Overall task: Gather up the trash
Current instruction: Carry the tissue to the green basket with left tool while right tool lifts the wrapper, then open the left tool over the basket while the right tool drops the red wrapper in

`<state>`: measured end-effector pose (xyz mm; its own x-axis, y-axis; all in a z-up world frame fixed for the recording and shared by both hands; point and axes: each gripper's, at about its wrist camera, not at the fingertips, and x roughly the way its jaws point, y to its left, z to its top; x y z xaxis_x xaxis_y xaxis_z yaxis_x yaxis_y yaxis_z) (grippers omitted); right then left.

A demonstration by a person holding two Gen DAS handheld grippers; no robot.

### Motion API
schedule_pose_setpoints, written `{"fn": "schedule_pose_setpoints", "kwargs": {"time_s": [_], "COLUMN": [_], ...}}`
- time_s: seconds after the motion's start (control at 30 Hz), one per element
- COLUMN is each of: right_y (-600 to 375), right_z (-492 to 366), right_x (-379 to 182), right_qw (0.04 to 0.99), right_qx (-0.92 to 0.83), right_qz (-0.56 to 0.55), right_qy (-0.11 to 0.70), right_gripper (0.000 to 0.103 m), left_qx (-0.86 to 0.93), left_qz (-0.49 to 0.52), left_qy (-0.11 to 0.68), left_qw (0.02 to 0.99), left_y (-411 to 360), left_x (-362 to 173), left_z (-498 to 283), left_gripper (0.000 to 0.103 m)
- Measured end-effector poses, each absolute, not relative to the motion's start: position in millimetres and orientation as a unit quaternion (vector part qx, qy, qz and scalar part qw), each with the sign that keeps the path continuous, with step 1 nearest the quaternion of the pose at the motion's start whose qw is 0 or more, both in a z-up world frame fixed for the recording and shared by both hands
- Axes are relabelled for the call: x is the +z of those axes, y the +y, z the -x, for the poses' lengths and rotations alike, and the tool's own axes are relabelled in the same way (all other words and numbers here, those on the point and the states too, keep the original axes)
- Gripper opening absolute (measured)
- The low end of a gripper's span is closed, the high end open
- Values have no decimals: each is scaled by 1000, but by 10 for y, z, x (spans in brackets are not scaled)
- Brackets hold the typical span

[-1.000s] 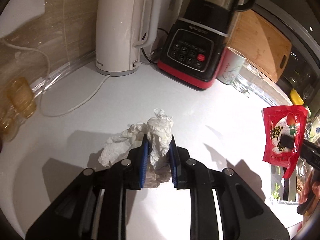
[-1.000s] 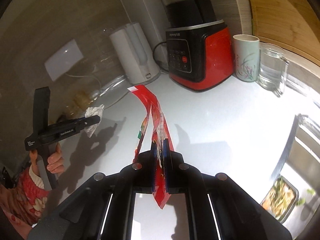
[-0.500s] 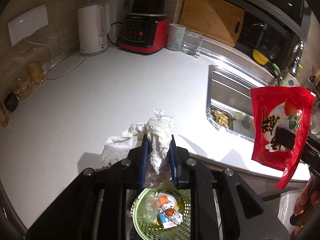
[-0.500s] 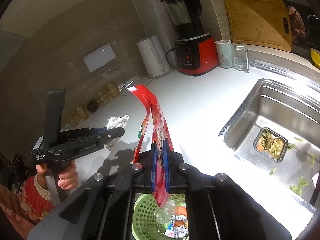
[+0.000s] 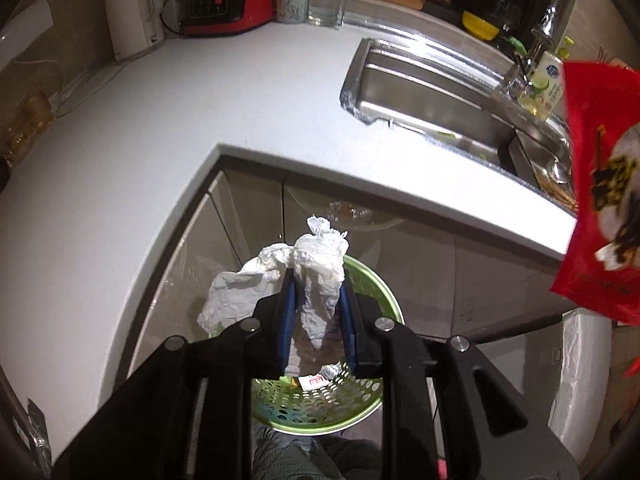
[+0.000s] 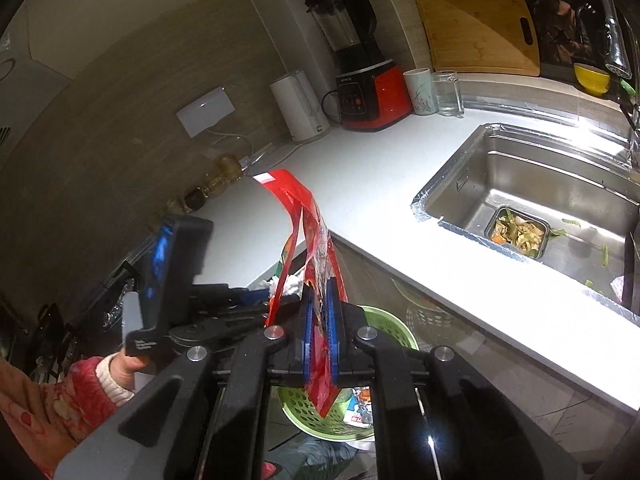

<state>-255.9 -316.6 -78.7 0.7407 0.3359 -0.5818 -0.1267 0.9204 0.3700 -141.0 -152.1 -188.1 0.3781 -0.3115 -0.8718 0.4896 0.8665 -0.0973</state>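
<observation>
In the left wrist view my left gripper (image 5: 316, 312) is shut on a crumpled white paper towel (image 5: 316, 268) and holds it over a green perforated trash basket (image 5: 320, 412) on the floor, with wrappers lying in it. My right gripper (image 6: 320, 336) is shut on a red snack bag (image 6: 316, 236), which hangs above the same green basket (image 6: 392, 324). That red bag (image 5: 596, 208) shows at the right edge of the left wrist view. The left gripper's black body (image 6: 176, 284) and a hand in a red sleeve (image 6: 116, 368) sit at the left of the right wrist view.
The white counter (image 5: 168, 128) ends in a rounded corner right behind the basket, with grey cabinet doors (image 5: 360, 216) below. A steel sink (image 6: 532, 184) holds a strainer of food scraps (image 6: 516, 232). Kettle (image 6: 296, 108), red blender (image 6: 364, 80), cups and cutting board stand at the back.
Both grippers pulled back off the counter with their loads; they now hang past the counter edge above the green basket. Grips look unchanged.
</observation>
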Motion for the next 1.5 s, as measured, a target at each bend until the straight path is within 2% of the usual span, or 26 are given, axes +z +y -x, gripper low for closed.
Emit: {"fn": "schedule_pose_setpoints", "kwargs": {"time_s": [0.1,0.2,0.27,0.33,0.47,0.57,0.77,0.9,1.07,1.13,1.33,1.5], "right_y": [-3198,-3203,-3197,-3191,-3189,-3176,-3166,-3163,-3133,-3096,-2865,-2497], "right_z": [2583,2582,2578,2578,2551,2533,2500,2458,2366,2293,1991,1771], "right_x": [-851,-934,-997,-1055,-1141,-1178,-1208,-1268,-1439,-1544,-2022,-2525], "right_qw": [918,913,909,906,900,898,897,895,892,890,873,850], "right_qx": [121,115,113,111,111,110,110,109,102,97,96,113], "right_qz": [-157,-159,-160,-160,-162,-164,-166,-169,-161,-150,-122,-90], "right_qy": [345,358,367,376,389,394,395,398,410,420,463,507], "right_gripper": [7,7,7,7,7,7,7,7,8,8,8,10], "left_qx": [-250,-239,-239,-230,-209,-203,-214,-222,-216,-209,-175,-148], "left_qz": [-85,-123,-144,-162,-178,-186,-179,-156,-140,-135,-127,-121], "left_qy": [530,560,584,608,651,661,625,579,536,527,502,499], "left_qw": [806,784,762,742,708,698,729,769,804,813,837,846], "left_y": [-1560,-1662,-1733,-1773,-1787,-1774,-1764,-1666,-1530,-1458,-1135,-916], "left_x": [-2347,-2913,-3276,-3597,-4062,-4174,-3687,-3080,-2477,-2313,-1926,-1848], "left_z": [1331,1283,1286,1276,1256,1277,1301,1346,1414,1429,1524,1575], "left_gripper": [22,27,39,60,63,66,67,77,80,85,88,89]}}
